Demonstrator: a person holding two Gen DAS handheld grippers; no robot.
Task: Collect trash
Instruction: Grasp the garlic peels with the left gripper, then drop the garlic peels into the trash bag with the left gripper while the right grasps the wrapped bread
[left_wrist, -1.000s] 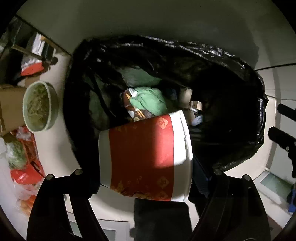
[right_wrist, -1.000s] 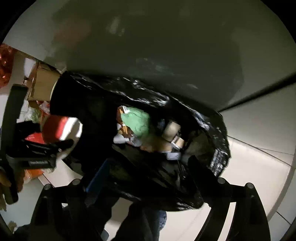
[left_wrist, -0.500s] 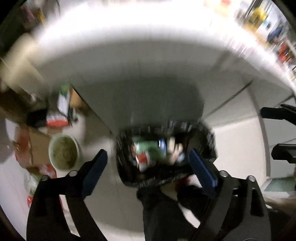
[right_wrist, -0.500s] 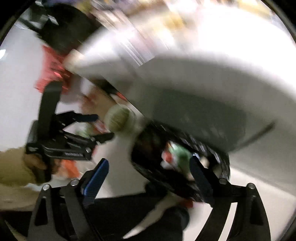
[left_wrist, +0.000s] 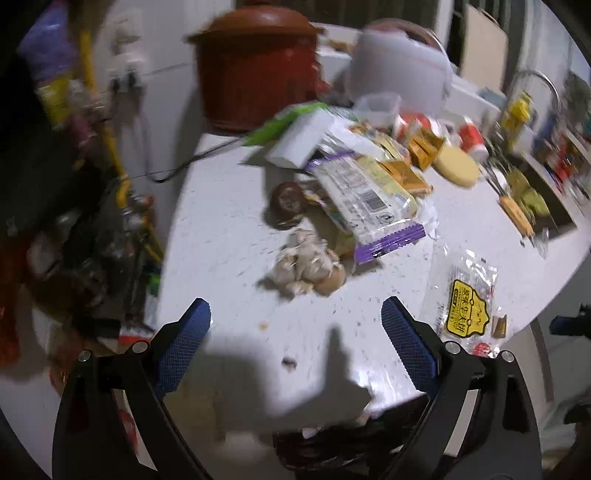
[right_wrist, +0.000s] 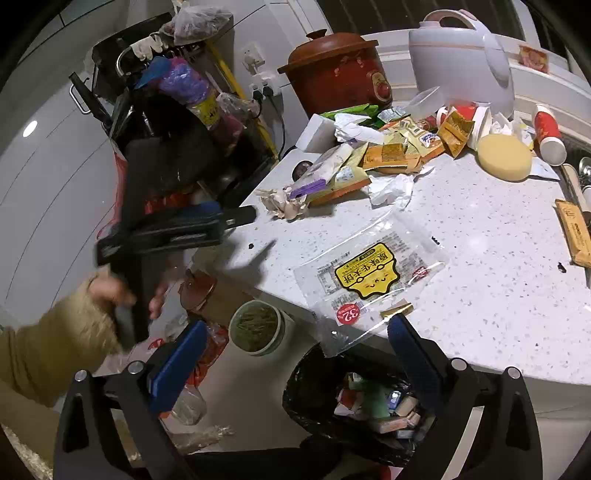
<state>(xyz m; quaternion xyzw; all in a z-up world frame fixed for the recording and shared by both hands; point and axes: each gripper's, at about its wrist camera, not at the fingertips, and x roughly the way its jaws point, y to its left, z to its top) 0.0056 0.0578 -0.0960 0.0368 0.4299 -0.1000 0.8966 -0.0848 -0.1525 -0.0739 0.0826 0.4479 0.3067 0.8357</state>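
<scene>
Both tongs (left_wrist: 295, 339) (right_wrist: 295, 354) have risen from the bin, tilted down, empty.

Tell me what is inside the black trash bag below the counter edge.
The black trash bag holds mixed packaging: something green, small boxes and wrappers, red-and-white scraps. The right gripper's finger covers part of the opening, and whatever lies beneath the top layer is hidden.

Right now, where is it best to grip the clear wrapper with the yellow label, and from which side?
Probably its near end. The clear wrapper lies flat, but that end overhangs the counter edge above the trash bag. The open right gripper could come from the front, one finger above, one below.
</scene>
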